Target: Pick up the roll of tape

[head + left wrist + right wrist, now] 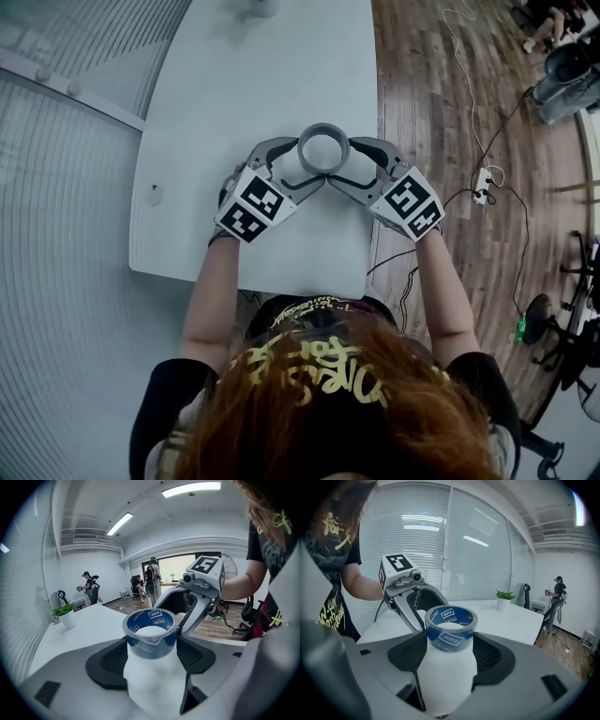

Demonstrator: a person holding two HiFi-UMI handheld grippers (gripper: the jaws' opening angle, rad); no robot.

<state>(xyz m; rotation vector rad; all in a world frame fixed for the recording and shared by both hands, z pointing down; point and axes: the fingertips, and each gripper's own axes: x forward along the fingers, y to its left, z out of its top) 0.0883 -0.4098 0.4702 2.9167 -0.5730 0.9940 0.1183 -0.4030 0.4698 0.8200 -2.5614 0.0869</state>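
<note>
Left tool (151,648) and right tool (450,644) each clamp the roll of tape (323,148) between their jaws from opposite sides, seemingly off the bench (253,75); squeeze equally and raise both together, level.

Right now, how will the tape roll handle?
The roll of tape looks stiff and probably light: a hollow ring. Its glossy curved side could slip in the left gripper and right gripper. On edge it would likely roll.
</note>
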